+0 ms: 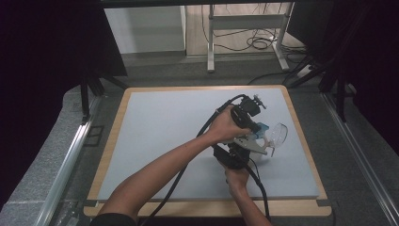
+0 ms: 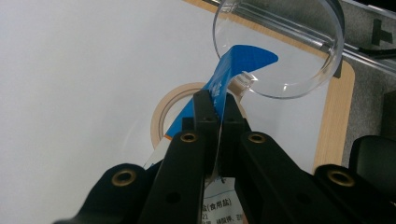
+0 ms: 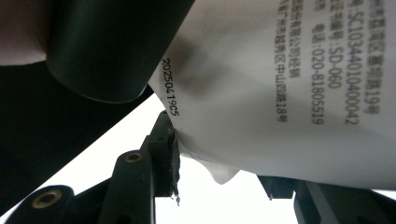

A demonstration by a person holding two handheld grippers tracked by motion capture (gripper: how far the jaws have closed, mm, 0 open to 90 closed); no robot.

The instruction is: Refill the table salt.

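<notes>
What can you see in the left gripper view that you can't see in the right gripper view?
Left gripper view: a clear round dish, a tape roll on the table, and the packet's blue end reaching over the dish. Right gripper view: the packet's white side with printed black writing, between the right gripper jaws. Both: the same packet, pinched shut by the left gripper.

Two hands meet over the grey table (image 1: 155,132). The left gripper (image 1: 256,129) holds a blue and white packet (image 1: 254,137) next to a clear round dish (image 1: 278,133). The right gripper (image 1: 237,153) sits just under the packet.
</notes>
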